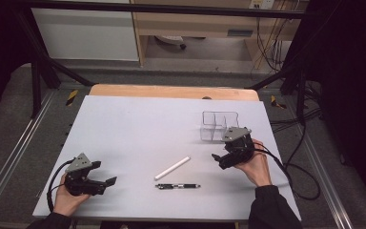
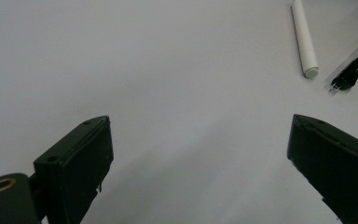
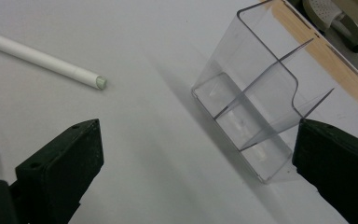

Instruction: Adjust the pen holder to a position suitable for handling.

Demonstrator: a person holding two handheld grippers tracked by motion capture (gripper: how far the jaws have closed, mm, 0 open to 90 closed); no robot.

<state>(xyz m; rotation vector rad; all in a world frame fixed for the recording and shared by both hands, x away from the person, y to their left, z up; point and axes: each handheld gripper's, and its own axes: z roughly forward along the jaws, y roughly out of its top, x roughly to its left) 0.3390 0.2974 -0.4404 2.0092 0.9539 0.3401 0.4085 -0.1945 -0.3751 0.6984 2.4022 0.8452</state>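
Resting at the lower left of the high view, the left gripper has its jaws spread wide and holds nothing; a hand grips it from below. In the left gripper view the same jaws stand far apart over bare tabletop, touching no object, with the white pen and the black pen at the upper right of the frame, side by side but apart.

At the right of centre in the high view, the right gripper is also wide open and empty, held by the person's other hand. Just above it stands the clear plastic organizer, close to the gripper, though contact cannot be judged from there.

Between the two grippers, low in the high view, the white pen lies slanted, and the black pen lies level just below it.

The right gripper view adds detail: the organizer is divided by thin clear walls into compartments, all empty, and the white pen's capped end has a pale greenish tip. The wooden edge beyond the organizer shows at the upper right.
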